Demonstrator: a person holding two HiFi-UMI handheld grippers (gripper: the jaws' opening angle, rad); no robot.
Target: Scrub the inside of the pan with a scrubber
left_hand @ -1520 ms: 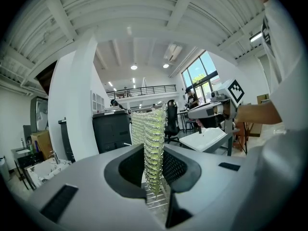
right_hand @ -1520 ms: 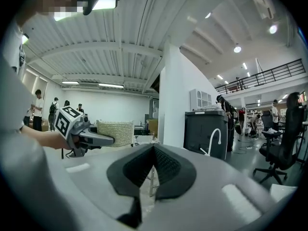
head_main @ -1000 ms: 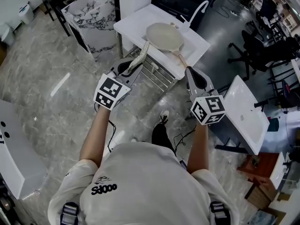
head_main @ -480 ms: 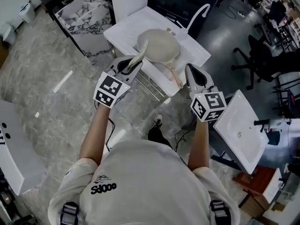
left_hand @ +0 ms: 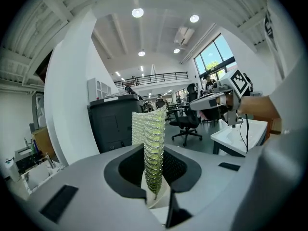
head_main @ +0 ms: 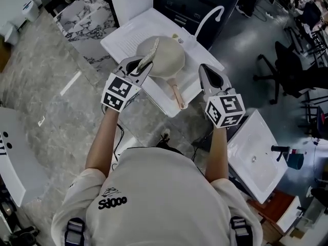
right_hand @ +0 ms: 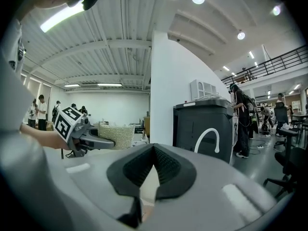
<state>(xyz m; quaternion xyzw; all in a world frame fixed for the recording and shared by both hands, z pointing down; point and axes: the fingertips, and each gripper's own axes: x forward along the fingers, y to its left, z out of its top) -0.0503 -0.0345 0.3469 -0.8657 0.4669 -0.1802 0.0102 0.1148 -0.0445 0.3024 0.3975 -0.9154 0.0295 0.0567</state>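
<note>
Moved: pan (head_main: 165, 58) and white bench (head_main: 125, 41) sit lower in frame, nearer both grippers. Left gripper (head_main: 141, 65): jaws clamped on mesh scrubber (head_main: 151, 51), overlapping pan's left edge. Right gripper (head_main: 204, 72): jaws closed, empty, right of pan.

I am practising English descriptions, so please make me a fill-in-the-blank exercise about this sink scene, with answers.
1. The left tool grips a mesh ____.
2. The ____ tool holds nothing.
3. The pan rests in a white ____ with a curved faucet.
Answers: scrubber; right; sink.
</note>
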